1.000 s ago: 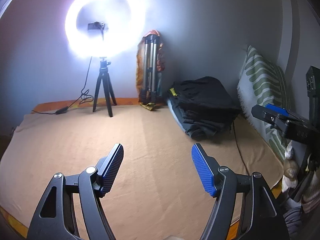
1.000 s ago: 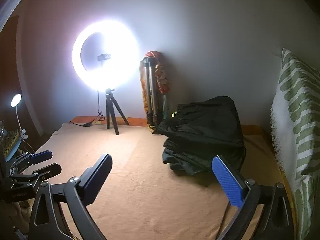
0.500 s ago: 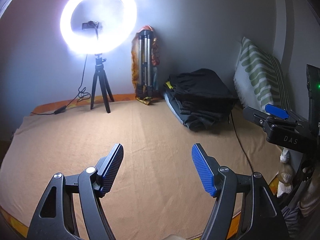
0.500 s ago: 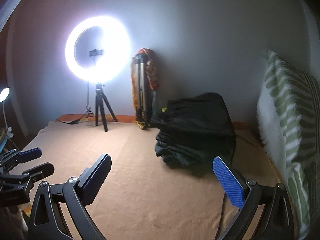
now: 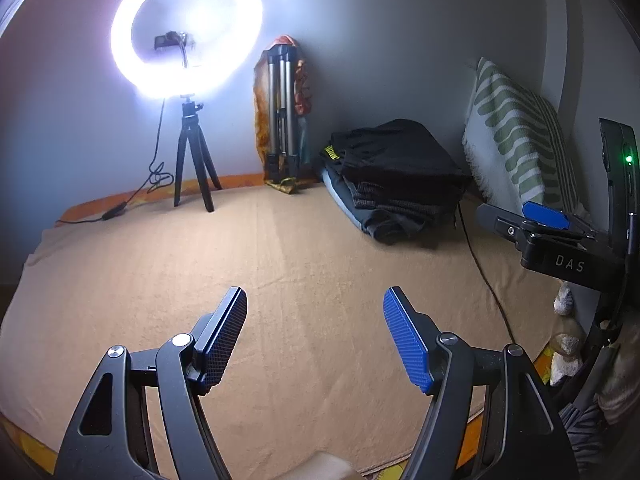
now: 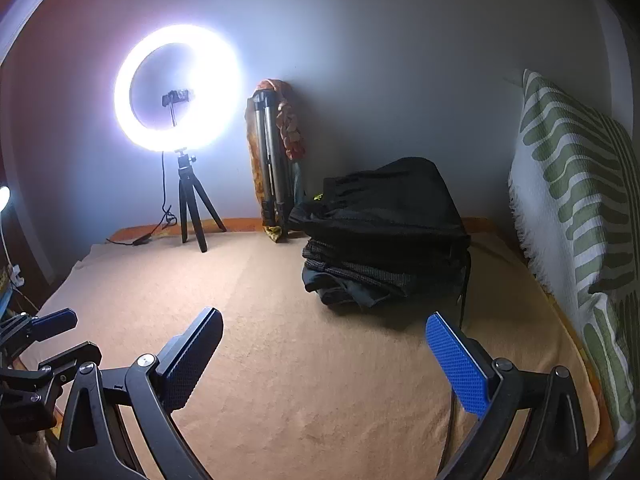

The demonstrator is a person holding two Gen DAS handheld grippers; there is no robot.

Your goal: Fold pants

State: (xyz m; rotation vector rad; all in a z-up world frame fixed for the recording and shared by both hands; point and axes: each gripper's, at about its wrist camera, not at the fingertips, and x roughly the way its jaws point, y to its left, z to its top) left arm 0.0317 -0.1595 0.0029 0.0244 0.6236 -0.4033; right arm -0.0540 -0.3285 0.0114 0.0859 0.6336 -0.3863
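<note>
Bed (image 5: 280,264): covered in a tan sheet, set against a pale grey wall, lit by a ring light (image 5: 186,26) on a small black tripod (image 5: 192,164) at the far edge; its cable trails off left.

Folded tripod (image 5: 282,116): leaning upright in the back, with orange patterned cloth draped behind it.

Pants (image 6: 384,236): a stack of dark folded garments at the far right of the bed, close to the wall, black piece on top, greyer ones under it. A black cable (image 5: 484,276) runs from beside the stack toward me.

Pillow (image 6: 572,216): white with green stripes, standing on edge just right of the stack.

My left fingers (image 5: 314,336): apart, nothing between them, hovering over bare sheet, well short of the stack.

My right fingers (image 6: 324,360): apart, empty, over the sheet with the stack ahead of them.
</note>
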